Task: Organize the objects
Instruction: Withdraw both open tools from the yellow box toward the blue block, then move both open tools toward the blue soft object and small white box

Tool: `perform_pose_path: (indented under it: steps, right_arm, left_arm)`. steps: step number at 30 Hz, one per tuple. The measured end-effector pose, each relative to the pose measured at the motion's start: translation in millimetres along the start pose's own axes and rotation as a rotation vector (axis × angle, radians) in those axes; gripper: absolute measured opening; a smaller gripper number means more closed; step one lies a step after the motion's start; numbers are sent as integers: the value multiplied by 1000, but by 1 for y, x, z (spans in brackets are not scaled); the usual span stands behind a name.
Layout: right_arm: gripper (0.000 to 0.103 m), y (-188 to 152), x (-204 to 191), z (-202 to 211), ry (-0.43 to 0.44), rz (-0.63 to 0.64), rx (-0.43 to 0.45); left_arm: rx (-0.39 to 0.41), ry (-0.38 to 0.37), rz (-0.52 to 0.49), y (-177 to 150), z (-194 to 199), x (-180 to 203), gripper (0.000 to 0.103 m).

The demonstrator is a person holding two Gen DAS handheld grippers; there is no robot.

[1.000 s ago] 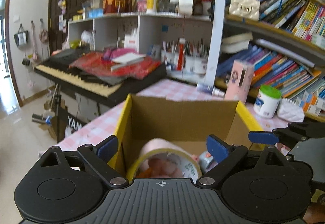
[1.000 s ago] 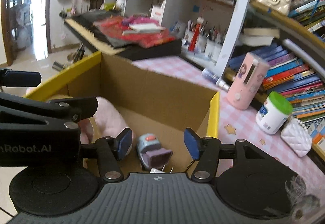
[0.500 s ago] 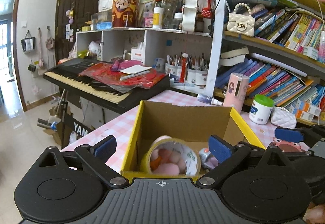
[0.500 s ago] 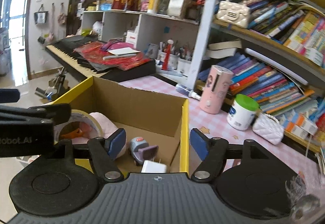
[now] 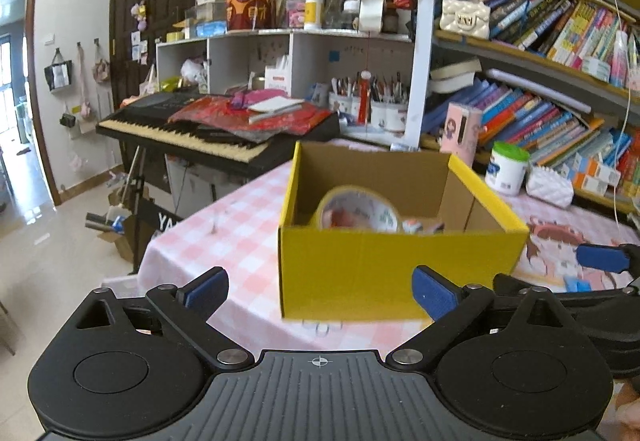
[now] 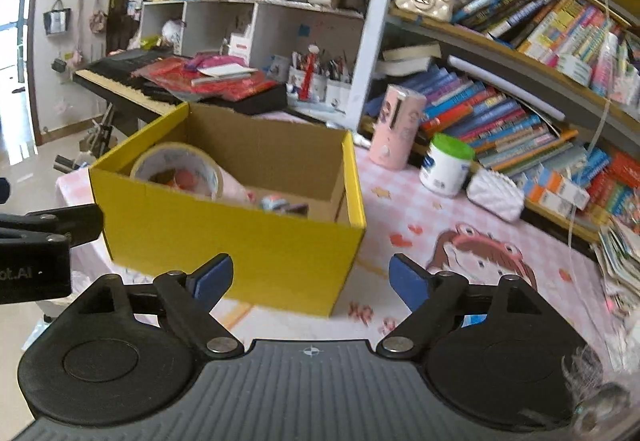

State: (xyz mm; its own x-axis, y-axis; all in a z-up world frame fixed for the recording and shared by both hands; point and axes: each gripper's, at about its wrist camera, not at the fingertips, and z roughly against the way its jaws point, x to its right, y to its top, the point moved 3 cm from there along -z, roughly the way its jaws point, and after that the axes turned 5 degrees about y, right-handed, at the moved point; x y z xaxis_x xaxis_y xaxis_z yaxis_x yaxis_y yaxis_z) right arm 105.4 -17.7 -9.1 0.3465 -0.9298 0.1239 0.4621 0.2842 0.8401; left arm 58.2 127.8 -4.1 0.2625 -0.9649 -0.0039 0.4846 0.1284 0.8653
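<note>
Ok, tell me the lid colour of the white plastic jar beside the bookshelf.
Green lid; right wrist view shows it best.

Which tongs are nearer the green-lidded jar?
Right. Right tongs, open, face the yellow box corner nearest the green-lidded jar; left tongs, open, are farther left, facing the box front.

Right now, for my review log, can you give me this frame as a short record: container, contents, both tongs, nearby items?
container: yellow box, open top, on the pink checked tablecloth
contents: tape roll at the box's left; small grey-purple gadget to its right
left tongs: open, empty, in front of the box
right tongs: open, empty, near the box's front right corner
nearby: pink canister, green-lidded white jar, white quilted pouch
</note>
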Motion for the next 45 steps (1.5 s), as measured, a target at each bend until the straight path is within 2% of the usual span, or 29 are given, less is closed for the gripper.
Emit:
perform_pose_path:
  steps: [13,21,35,45]
  right_arm:
    - [89,-44,2,33,-67,-62,-60]
    - [89,-71,17,49,-125,-128,-104]
    - [89,-103,71,75,-288,-240,-154]
    - [89,-110,119,70,-338,-284,-181]
  left_arm:
    - [-75,-31,-71,-36,22,6,99]
    - [-117,-95,-137,-53,30,25,99]
    - [-134,-262,-243,-58,29,90,100]
    - [-144,-314,-283,-50,13,140,100]
